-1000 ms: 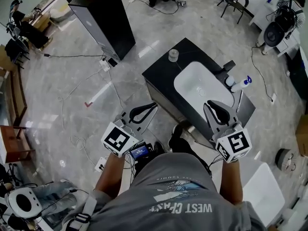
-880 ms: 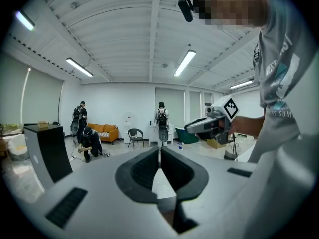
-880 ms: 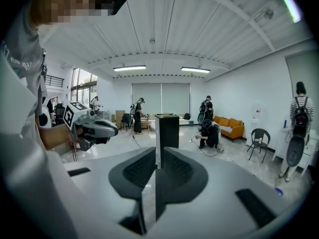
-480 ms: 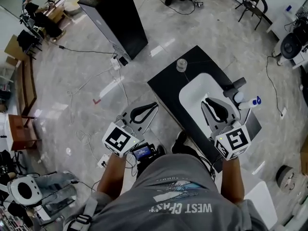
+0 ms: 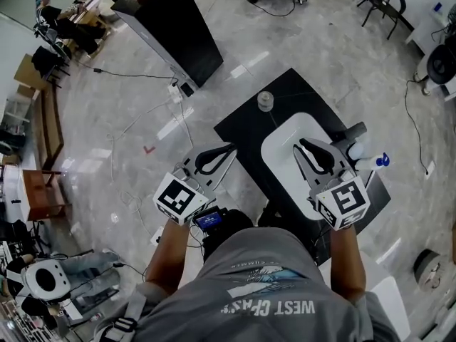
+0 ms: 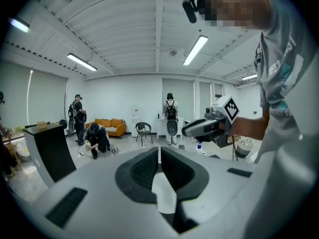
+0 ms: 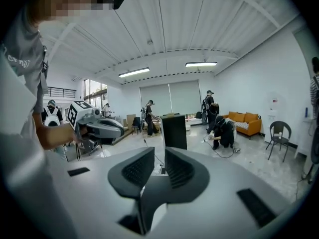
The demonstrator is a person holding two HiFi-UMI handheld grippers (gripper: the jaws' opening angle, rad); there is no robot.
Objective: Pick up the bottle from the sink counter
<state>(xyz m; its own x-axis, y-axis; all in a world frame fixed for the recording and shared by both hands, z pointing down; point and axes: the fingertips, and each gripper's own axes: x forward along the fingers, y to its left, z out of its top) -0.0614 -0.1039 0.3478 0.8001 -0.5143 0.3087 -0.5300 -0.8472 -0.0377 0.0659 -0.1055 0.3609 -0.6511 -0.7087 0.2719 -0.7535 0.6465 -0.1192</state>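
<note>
Bottle (image 5: 367, 163) stands upright on the sink counter's (image 5: 246, 123) narrow right strip, just beside the faucet (image 5: 354, 131) and near the counter's right edge. It lies right of the right gripper (image 5: 308, 148), the nearer one, whose empty jaws have just been opening over the basin (image 5: 285, 135). The left gripper (image 5: 226, 149) is clenched shut, empty, left of the counter.

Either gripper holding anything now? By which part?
Nothing is held. The left gripper is shut and empty. The right gripper has just been opening, jaws slightly apart, nothing between them. The bottle sits untouched on the counter.
</note>
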